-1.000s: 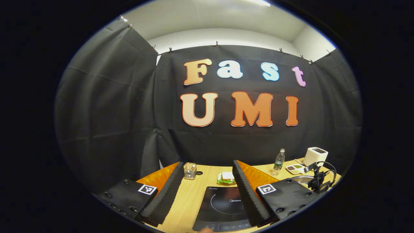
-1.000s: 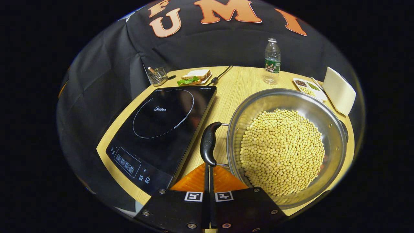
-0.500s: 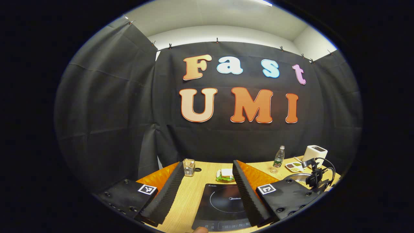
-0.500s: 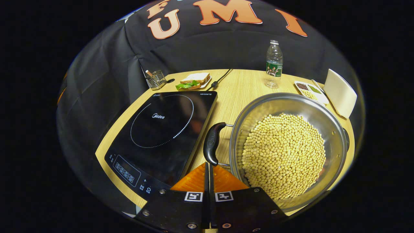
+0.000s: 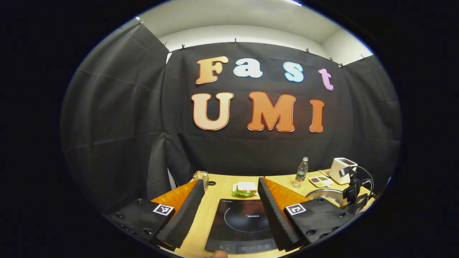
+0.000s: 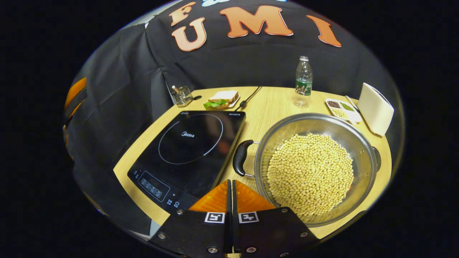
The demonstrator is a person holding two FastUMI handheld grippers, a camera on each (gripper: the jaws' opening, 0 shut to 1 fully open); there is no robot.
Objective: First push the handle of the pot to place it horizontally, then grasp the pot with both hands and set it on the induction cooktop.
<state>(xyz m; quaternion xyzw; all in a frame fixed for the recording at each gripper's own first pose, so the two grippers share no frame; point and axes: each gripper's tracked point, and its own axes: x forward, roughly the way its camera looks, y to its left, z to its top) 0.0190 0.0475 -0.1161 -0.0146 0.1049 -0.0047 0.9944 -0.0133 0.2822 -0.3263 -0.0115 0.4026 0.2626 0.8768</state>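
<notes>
A steel pot (image 6: 312, 172) full of pale beans stands on the wooden table (image 6: 267, 104), just right of the black induction cooktop (image 6: 190, 147). Its black side handle (image 6: 239, 163) faces the cooktop, and a second handle (image 6: 376, 158) sits on the far rim. My right gripper (image 6: 230, 181) is shut with nothing in it, its tips a little below the near handle and apart from it. In the left gripper view my left gripper (image 5: 231, 180) hangs open over the cooktop (image 5: 244, 224). The pot (image 5: 324, 195) shows at the right, with the right gripper (image 5: 353, 195) over it.
Behind the cooktop are a sandwich on a plate (image 6: 222, 99), a small wire holder (image 6: 183, 96) and a cable (image 6: 249, 98). A water bottle (image 6: 303, 81), a divided dish of grains (image 6: 340, 107) and a white appliance (image 6: 374, 109) stand behind the pot.
My right gripper has drawn back from the pot handle, which it touched a second ago; a gap now lies between them. The left gripper's view has shifted slightly back and right.
</notes>
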